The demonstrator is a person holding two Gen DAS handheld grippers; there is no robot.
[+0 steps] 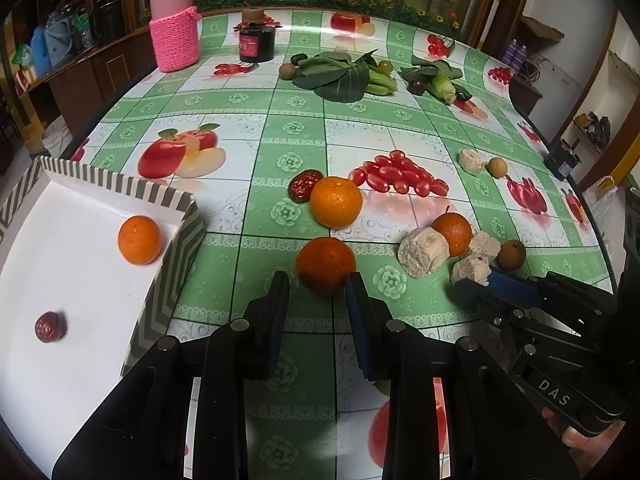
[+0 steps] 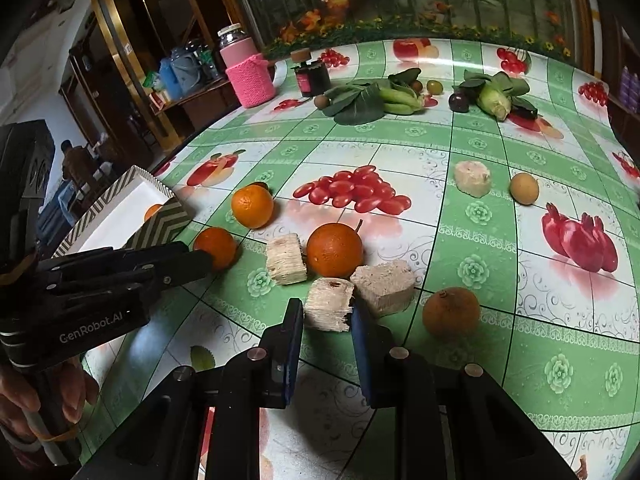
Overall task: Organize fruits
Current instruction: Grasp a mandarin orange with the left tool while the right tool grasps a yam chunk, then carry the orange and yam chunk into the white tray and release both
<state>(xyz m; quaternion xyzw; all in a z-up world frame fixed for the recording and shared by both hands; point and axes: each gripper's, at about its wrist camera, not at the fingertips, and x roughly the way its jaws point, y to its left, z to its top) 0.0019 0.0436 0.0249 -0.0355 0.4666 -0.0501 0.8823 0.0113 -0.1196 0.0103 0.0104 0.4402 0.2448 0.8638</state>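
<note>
An orange [image 1: 325, 265] sits on the table just in front of the left gripper [image 1: 318, 286], whose two fingers stand apart on either side of it, not clearly touching. A second orange [image 1: 336, 201] lies just beyond, beside a wrinkled red date [image 1: 304, 185], and a third orange [image 1: 453, 233] sits to the right among pale, fibrous cut chunks. To the left, a white tray [image 1: 168, 196] with a grey striped rim holds another orange [image 1: 139, 240] and a red date [image 1: 50, 326]. The right gripper [image 2: 326, 312] has its fingers open around one pale chunk [image 2: 329, 309], very close to its sides; a brown round fruit [image 2: 451, 312] lies to its right. Seen from the left camera, the right gripper's body reads "DAS"; seen from the right camera, the left gripper's handle reads "GenRobot.AI". The table [image 1: 296, 128] wears a glossy green-and-white checked cloth printed with apples, tomatoes and flowers. At its far side lie leafy greens [image 1: 340, 74], a corn cob [image 1: 442, 87], a dark jar [image 1: 257, 43] whose label is too small to read, and a bottle in a pink knitted sleeve [image 1: 175, 28]. Behind stand wooden shelves and a flower mural.
</note>
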